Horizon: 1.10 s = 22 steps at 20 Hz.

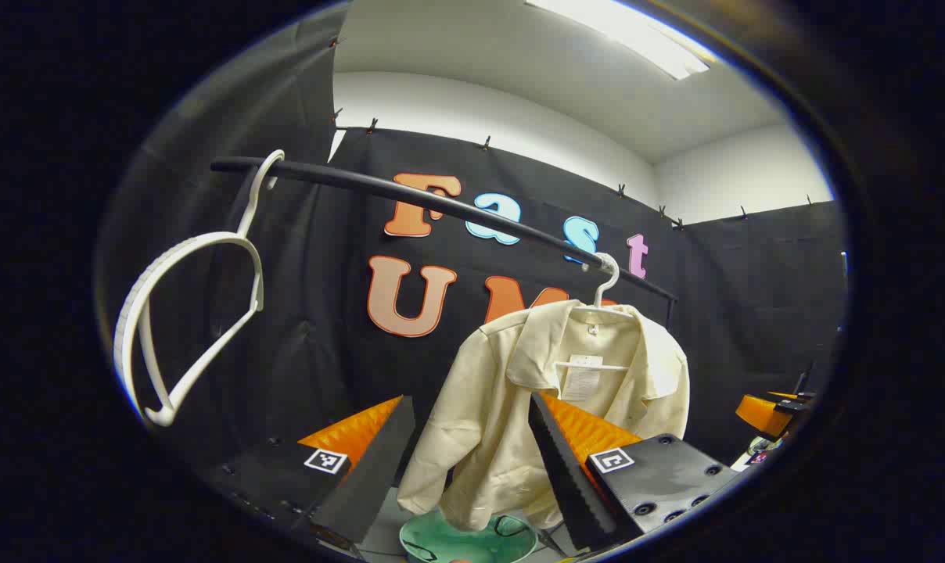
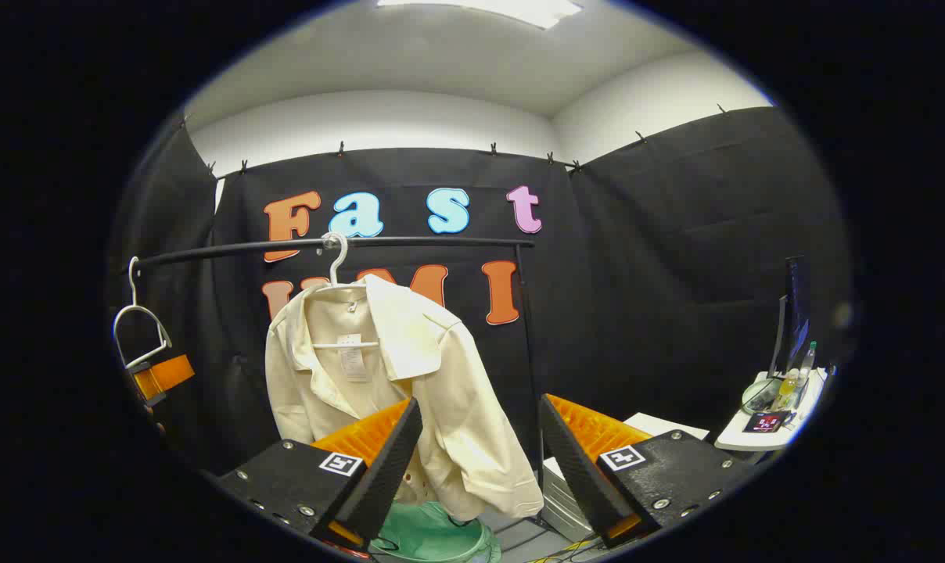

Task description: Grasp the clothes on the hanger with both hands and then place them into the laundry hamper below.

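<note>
A cream shirt (image 1: 535, 391) (image 2: 394, 375) hangs open-fronted on a white hanger (image 1: 604, 283) (image 2: 335, 258) from a black rail (image 1: 441, 205) (image 2: 324, 245). Under it stands a green laundry hamper (image 1: 465, 539) (image 2: 433, 536). In the left gripper view my left gripper (image 1: 472, 461) is open, short of the shirt, its fingers framing the shirt's lower half. In the right gripper view my right gripper (image 2: 480, 461) is open too, at a distance from the shirt, with the hanging sleeve between its fingers in the image. The left gripper (image 2: 163, 377) also appears far left in the right gripper view.
An empty white hanger (image 1: 183, 313) (image 2: 138, 332) hangs at the rail's other end. A small white table (image 2: 770, 422) with a monitor, a bottle and other items stands to the right. A pale box (image 2: 562, 485) sits on the floor near the hamper.
</note>
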Each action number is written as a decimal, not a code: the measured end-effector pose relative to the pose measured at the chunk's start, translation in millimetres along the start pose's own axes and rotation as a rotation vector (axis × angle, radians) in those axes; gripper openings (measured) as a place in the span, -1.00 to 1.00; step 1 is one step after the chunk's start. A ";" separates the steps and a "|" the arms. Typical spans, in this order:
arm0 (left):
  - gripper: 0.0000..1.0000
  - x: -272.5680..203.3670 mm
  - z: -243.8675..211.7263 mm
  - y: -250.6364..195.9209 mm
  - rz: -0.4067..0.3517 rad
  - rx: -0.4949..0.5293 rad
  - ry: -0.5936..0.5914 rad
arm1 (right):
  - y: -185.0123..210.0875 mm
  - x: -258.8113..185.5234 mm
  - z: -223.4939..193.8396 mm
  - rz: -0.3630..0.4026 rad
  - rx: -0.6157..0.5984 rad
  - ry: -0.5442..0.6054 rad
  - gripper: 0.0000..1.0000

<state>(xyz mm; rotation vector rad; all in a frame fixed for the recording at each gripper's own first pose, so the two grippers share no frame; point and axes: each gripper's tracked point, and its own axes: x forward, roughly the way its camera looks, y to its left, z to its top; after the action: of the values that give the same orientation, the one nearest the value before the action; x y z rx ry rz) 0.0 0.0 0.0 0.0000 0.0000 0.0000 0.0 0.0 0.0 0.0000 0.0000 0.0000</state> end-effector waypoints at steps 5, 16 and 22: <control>0.93 2.4 -8.6 4.9 -0.014 0.003 0.032 | 8.9 -0.4 -4.4 0.013 0.012 0.007 0.87; 0.92 1.7 -18.4 10.4 -0.034 -0.001 0.066 | 32.7 -1.0 -12.5 0.028 -0.011 0.022 0.87; 0.93 1.8 -23.2 17.9 -0.022 -0.007 0.079 | 44.1 8.5 -18.4 0.041 -0.013 0.037 0.87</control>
<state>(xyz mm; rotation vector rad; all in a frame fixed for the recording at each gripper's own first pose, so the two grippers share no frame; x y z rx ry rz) 1.8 17.9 -23.2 -0.0069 0.0789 -0.0223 8.5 44.1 -18.4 -0.0127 0.0373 0.0406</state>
